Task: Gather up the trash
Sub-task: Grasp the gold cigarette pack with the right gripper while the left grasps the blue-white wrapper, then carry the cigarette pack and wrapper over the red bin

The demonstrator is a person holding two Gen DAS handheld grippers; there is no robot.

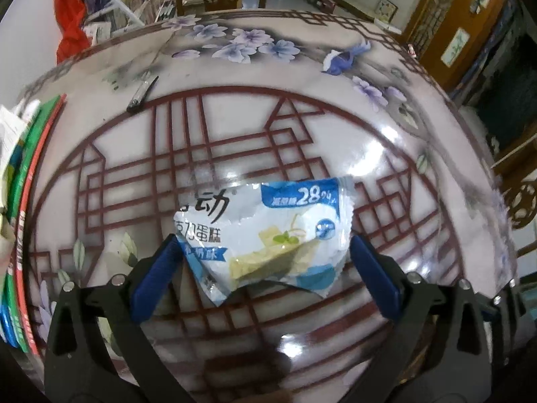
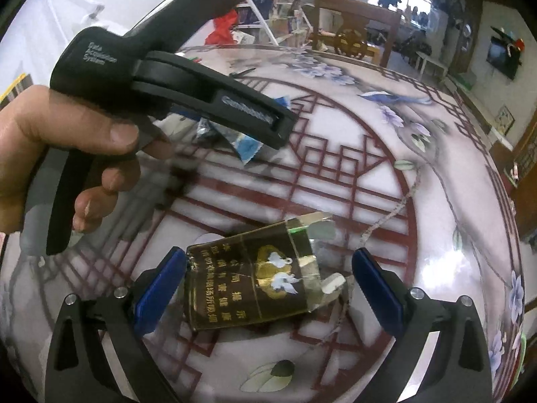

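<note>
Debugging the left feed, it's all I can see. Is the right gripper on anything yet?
Observer: Not yet. The right gripper is open, its fingers either side of a dark cigarette pack lying on the table; no clamp visible.
Operator: Pack intact?
Observer: Crumpled, its gold-edged lid end open toward the right finger.
Operator: Can you see my left side from there?
Observer: Yes. The left hand grips the left gripper's black handle; its body hides most of the blue-white snack wrapper, only part shows.
Operator: Any other debris?
Observer: A thin string trails across the table past the pack.
</note>
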